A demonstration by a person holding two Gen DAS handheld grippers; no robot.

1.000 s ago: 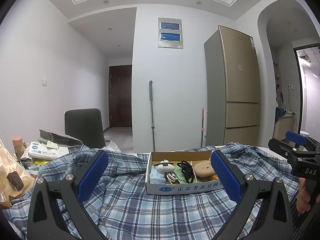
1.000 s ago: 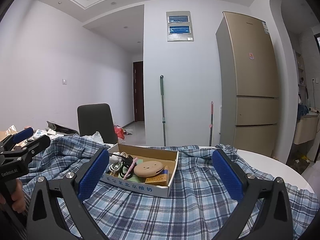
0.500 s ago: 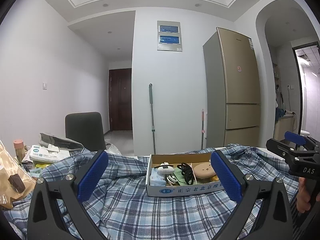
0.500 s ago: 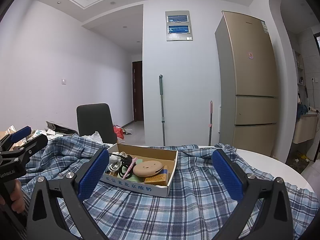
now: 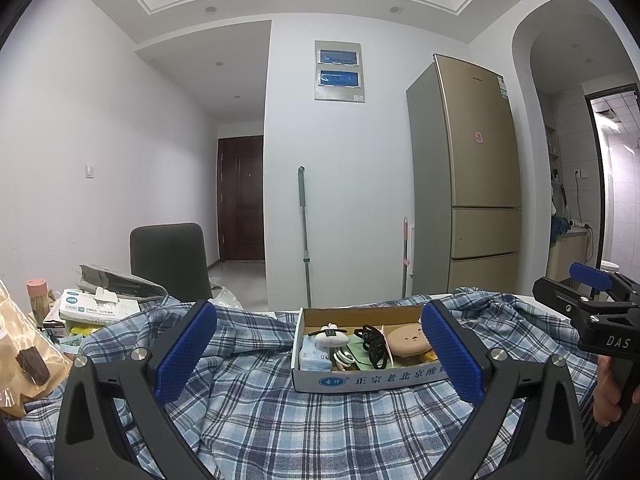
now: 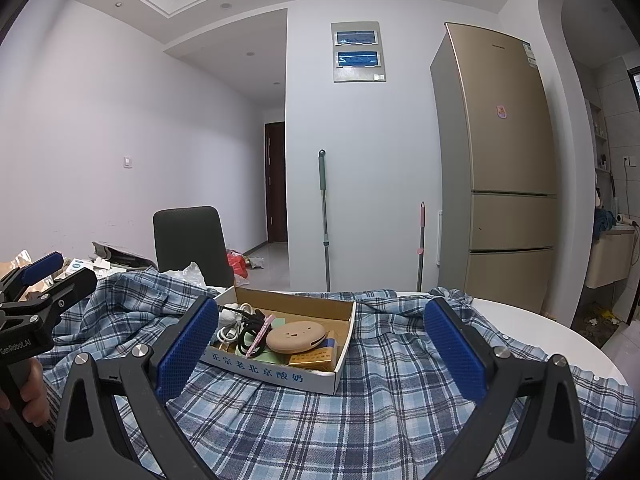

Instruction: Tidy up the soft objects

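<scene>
Both cameras dropped slightly; plaid shirt (image 5: 320,420) lies below spread jaws.

Not much going on over the last second. The left gripper (image 5: 320,354) tipped back a touch, so the cardboard box (image 5: 372,378) ahead of it and the plaid shirt (image 5: 280,420) under it sit lower in its view now. The right gripper (image 6: 322,350) barely drifted, box just slightly lower between its pads.

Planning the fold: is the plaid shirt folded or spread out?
Spread out. The plaid shirt lies rumpled across the table, with the cardboard box sitting on top of it.
</scene>
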